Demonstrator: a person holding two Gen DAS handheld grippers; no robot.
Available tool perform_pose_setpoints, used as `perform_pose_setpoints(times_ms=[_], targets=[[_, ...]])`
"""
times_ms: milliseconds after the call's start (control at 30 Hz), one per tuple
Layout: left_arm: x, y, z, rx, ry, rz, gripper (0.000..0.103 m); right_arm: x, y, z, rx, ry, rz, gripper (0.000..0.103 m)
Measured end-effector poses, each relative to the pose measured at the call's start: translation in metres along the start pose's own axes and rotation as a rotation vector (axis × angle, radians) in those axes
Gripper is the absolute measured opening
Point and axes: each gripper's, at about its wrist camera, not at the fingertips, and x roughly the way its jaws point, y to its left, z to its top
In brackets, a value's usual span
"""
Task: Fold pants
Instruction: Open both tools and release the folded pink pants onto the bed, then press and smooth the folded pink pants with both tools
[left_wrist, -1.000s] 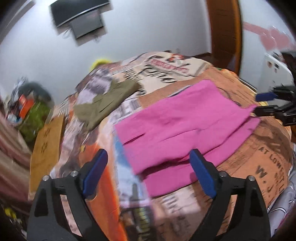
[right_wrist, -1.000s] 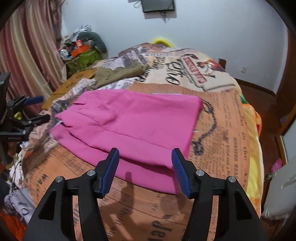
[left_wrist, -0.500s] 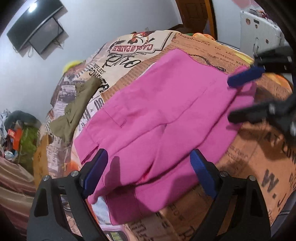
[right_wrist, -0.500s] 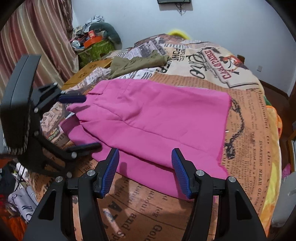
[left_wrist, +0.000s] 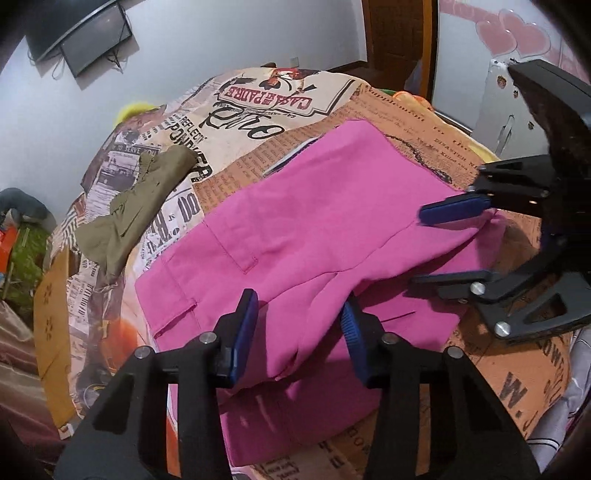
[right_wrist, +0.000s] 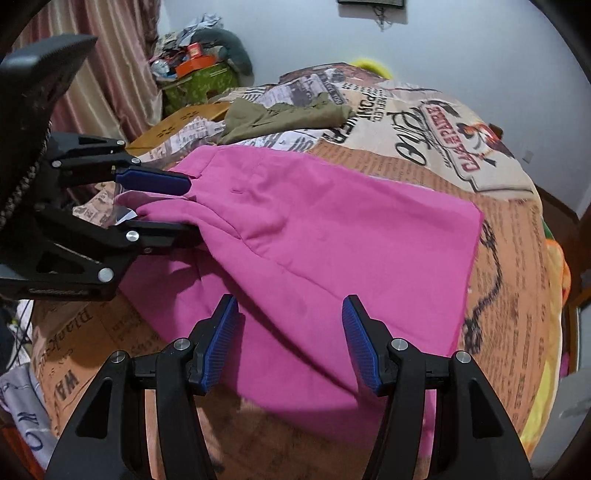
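Pink pants (left_wrist: 306, 236) lie spread across a bed (left_wrist: 524, 373) covered in a newspaper-print blanket, folded lengthwise with one leg stacked on the other. In the left wrist view, the left gripper (left_wrist: 299, 328) sits at 6 o'clock with its blue-padded fingers (left_wrist: 243, 332) apart, straddling a raised ridge of pink cloth at the waist end; the pads do not look pressed on the fabric, so it reads as released. At 3 o'clock in the same view the right gripper (left_wrist: 439, 247) reaches in from the side, its upper blue finger above the fabric edge and its lower black finger beneath a lifted fold, jaws apart.

In the right wrist view, the right gripper (right_wrist: 291, 339) hovers at 6 o'clock over the near edge of the pants (right_wrist: 332, 236), fingers wide and unclenched, nothing between them. The left gripper (right_wrist: 166, 206) enters at 9 o'clock, one blue finger above and one black finger below the bunched waist corner, with a gap showing between the upper finger and the cloth.

An olive garment (left_wrist: 136, 206) lies crumpled on the bed at 10 o'clock from the pants, well apart from them. A television (left_wrist: 92, 37) hangs on the wall at 11 o'clock, and a curtain (right_wrist: 99, 74) falls at 10 o'clock in the right wrist view beside a heap of clutter (right_wrist: 199, 62).
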Motion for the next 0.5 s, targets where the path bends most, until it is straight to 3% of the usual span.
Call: perform_pose_setpoints(times_ms=[67,167,300,367,500], targets=[[0.0,-0.002,-0.003,0.0,0.003,-0.018,0.047,0.002,0.002,0.002,-0.015,-0.007,0.007,0.033],[0.002,-0.007,-0.008,0.014,0.023,-0.033,0.047,0.002,0.0,0.004,-0.012,-0.012,0.003,0.014],[0.013,-0.006,-0.011,0.008,0.061,0.024,0.047,-0.008,-0.002,0.005,0.016,-0.069,-0.008,0.009],[0.012,-0.002,-0.01,-0.013,0.053,0.037,0.031,-0.011,-0.001,0.006,0.008,-0.08,-0.018,0.008],[0.0,0.001,-0.01,-0.03,0.022,0.03,0.017,-0.018,-0.001,0.005,-0.002,-0.091,-0.022,0.007]])
